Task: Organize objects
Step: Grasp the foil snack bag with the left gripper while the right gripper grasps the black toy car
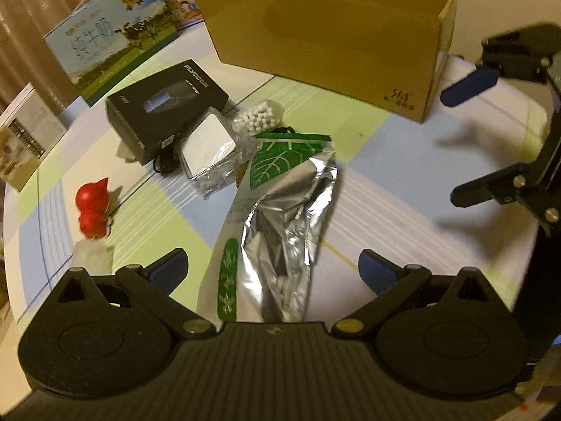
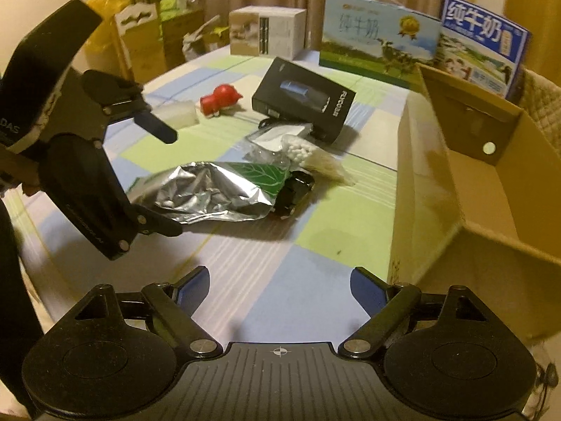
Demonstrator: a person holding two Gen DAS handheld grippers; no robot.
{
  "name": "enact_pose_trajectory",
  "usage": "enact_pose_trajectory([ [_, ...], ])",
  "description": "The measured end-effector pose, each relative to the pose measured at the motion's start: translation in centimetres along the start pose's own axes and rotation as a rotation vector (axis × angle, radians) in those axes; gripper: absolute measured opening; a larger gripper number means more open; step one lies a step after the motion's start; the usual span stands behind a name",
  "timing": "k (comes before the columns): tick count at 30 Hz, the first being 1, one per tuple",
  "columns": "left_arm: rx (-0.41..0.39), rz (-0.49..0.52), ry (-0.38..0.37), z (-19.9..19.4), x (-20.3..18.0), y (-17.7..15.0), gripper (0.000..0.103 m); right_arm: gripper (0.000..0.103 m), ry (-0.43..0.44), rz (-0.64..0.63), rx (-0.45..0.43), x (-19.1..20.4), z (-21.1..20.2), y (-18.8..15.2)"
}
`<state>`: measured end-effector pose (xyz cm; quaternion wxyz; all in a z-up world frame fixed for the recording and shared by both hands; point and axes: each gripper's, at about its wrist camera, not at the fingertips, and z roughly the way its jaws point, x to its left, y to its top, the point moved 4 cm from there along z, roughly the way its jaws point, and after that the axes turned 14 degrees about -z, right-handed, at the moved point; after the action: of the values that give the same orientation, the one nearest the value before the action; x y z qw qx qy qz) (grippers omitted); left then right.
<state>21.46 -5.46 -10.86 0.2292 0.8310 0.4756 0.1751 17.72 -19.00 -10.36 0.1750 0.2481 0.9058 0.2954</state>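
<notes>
A silver foil bag with a green leaf print (image 1: 280,217) lies on the table, its near end between the fingers of my open left gripper (image 1: 273,270). It also shows in the right wrist view (image 2: 214,191). Behind it lie a black box (image 1: 168,105), a white item in clear wrap (image 1: 210,147), a bag of white beads (image 1: 257,119) and a red figurine (image 1: 92,208). An open cardboard box (image 1: 333,45) stands beyond. My right gripper (image 2: 277,287) is open and empty over bare tablecloth, beside the cardboard box (image 2: 455,182).
Milk cartons (image 2: 378,38) and a white box (image 2: 266,31) stand along the table's far edge. A small black object (image 2: 294,189) lies under the foil bag's end. A pale tissue (image 1: 93,256) lies near the left finger. The left gripper (image 2: 157,175) shows in the right wrist view.
</notes>
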Motion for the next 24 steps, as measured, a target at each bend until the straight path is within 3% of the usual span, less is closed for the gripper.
enact_pose_trajectory([
  [9, 0.055, 0.045, -0.009, 4.2, 0.7, -0.1, 0.084, 0.085, 0.037, -0.022, 0.025, -0.8, 3.4, 0.3],
  [12, 0.056, 0.036, -0.018, 4.1, 1.2, 0.1, 0.072, 0.085, 0.041, -0.04, 0.027, -0.5, 4.0, 0.5],
  [14, 0.064, 0.021, -0.019, 4.1, 1.7, 0.4, 0.055, 0.085, 0.058, -0.026, 0.019, -0.4, 4.3, 0.8],
  [20, 0.114, -0.037, 0.0, 2.9, 4.3, -0.4, 0.045, 0.085, 0.039, -0.049, -0.001, -0.1, 5.6, 2.1],
  [24, 0.116, -0.163, 0.009, 1.5, 6.7, -1.5, 0.044, 0.085, 0.006, 0.0, -0.007, -0.9, 7.1, 3.3],
])
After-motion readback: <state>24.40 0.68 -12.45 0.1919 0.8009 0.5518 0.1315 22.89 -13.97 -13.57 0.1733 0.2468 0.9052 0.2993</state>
